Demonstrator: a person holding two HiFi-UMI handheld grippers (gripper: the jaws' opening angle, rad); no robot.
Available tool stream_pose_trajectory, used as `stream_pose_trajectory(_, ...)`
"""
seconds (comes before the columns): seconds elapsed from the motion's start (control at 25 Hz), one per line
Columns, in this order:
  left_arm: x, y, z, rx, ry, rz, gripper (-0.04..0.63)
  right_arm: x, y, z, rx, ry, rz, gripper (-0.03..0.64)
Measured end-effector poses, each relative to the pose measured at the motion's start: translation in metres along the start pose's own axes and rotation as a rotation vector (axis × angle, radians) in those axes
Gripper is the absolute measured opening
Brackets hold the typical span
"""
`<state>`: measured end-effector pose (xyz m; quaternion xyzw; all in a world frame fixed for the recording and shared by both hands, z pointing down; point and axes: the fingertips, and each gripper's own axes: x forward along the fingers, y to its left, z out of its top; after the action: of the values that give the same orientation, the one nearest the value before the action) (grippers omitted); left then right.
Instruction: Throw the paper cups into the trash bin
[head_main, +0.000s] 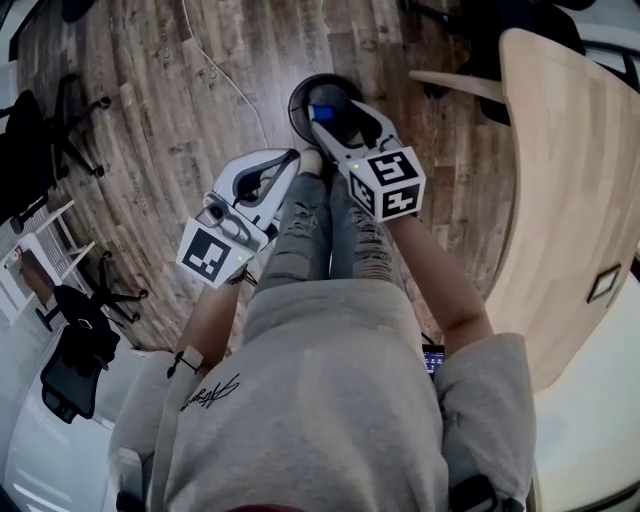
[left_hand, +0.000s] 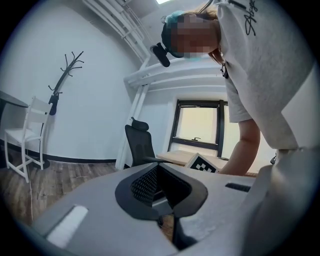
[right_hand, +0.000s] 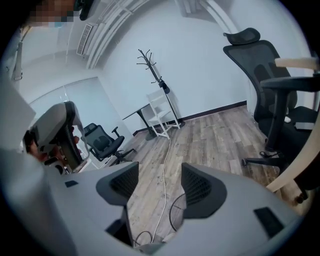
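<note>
Left gripper (head_main: 290, 158): we hold its fingers (left_hand: 145, 185) clenched together, nothing between them.
Right gripper (head_main: 322, 100): fingers (right_hand: 197, 187) released; we see only wooden plank floor (right_hand: 150, 200) in the gap.
Round black trash bin (head_main: 297, 108): on the floor, directly under our right gripper.

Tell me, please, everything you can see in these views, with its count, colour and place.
floor: one, brown wood planks, underfoot
table: one, light wood, at the person's right
office chairs: at least two, black, on the floor at the left
coat stand: one, black, against the white wall
chair: one, white, beside the coat stand
cable: one, white, trailing across the floor
round bin: one, black, at the person's feet
paper cups: none in view
person: grey top, ripped jeans
left hand-held gripper: white, jaws together, empty
right hand-held gripper: white, jaws apart, empty
</note>
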<state>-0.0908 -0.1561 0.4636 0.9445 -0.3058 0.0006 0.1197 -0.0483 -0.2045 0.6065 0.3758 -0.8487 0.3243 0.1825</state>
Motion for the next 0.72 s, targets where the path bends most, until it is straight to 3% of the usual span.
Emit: stream_pose_trajectory(0.72,0.003,-0.025,0.055,0.076,-0.022,0.012,0.003,-0.076,0.040,0.078,-0.087,-0.163,0.037,0.270)
